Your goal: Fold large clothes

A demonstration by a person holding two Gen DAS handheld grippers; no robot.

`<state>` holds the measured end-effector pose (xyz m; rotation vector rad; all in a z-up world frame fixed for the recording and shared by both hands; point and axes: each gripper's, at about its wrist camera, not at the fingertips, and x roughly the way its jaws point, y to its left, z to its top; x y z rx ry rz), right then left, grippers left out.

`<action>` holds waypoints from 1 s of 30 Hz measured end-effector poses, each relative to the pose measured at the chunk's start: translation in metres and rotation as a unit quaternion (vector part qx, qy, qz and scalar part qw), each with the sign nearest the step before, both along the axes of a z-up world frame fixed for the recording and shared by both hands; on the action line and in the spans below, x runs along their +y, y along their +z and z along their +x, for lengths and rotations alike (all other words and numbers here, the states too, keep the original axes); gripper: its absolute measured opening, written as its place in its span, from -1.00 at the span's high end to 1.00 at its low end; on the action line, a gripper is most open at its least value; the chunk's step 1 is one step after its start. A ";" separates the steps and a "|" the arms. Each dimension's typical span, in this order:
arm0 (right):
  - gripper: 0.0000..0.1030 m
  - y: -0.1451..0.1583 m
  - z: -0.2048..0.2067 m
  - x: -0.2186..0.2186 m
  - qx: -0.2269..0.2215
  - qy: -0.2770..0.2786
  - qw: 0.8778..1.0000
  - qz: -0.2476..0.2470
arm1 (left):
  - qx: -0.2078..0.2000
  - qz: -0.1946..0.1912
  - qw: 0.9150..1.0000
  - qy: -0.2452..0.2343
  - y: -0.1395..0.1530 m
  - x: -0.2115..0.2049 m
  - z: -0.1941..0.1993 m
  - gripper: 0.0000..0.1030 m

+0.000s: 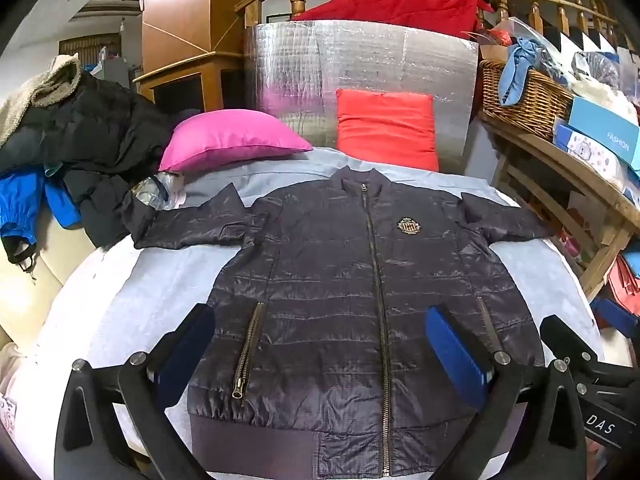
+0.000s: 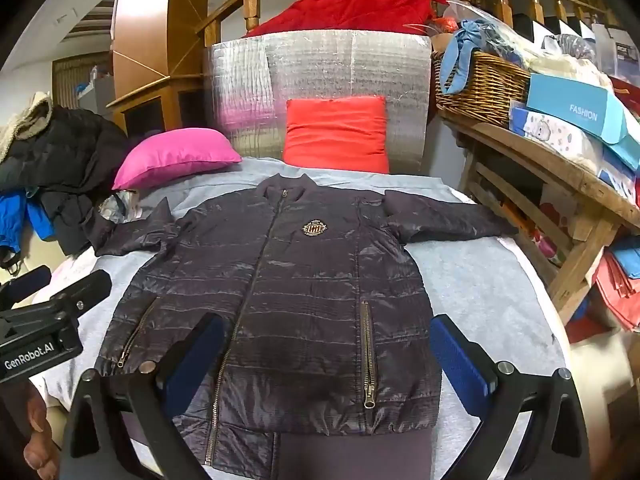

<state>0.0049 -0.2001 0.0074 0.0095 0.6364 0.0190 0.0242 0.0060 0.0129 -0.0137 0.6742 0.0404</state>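
Observation:
A dark navy quilted jacket [image 1: 340, 280] lies flat, front up and zipped, on a grey sheet, sleeves spread to both sides; it also shows in the right wrist view [image 2: 280, 292]. My left gripper [image 1: 320, 344] is open, hovering above the jacket's lower part near the hem, holding nothing. My right gripper [image 2: 326, 356] is open above the jacket's lower right part, holding nothing. The right gripper's body shows at the right edge of the left wrist view [image 1: 580, 364]; the left gripper's body shows at the left edge of the right wrist view [image 2: 48, 312].
A pink pillow [image 1: 232, 138] and a red cushion [image 1: 386, 128] lie at the bed's head before a silver foil panel [image 1: 360, 60]. A pile of dark clothes [image 1: 88, 140] sits left. A wooden shelf with a wicker basket [image 1: 524, 96] and boxes stands right.

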 end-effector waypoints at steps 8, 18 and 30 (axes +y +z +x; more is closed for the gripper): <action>-1.00 0.001 -0.004 0.008 -0.003 0.000 1.000 -0.006 | -0.007 -0.003 1.000 0.001 0.006 -0.004 0.001 -1.00; -1.00 0.003 -0.007 0.009 -0.006 0.000 1.000 -0.007 | -0.011 -0.004 1.000 -0.002 0.001 -0.006 -0.011 -1.00; -1.00 0.004 -0.006 0.010 -0.005 -0.001 1.000 -0.011 | -0.004 -0.008 1.000 -0.003 -0.004 -0.005 -0.009 -1.00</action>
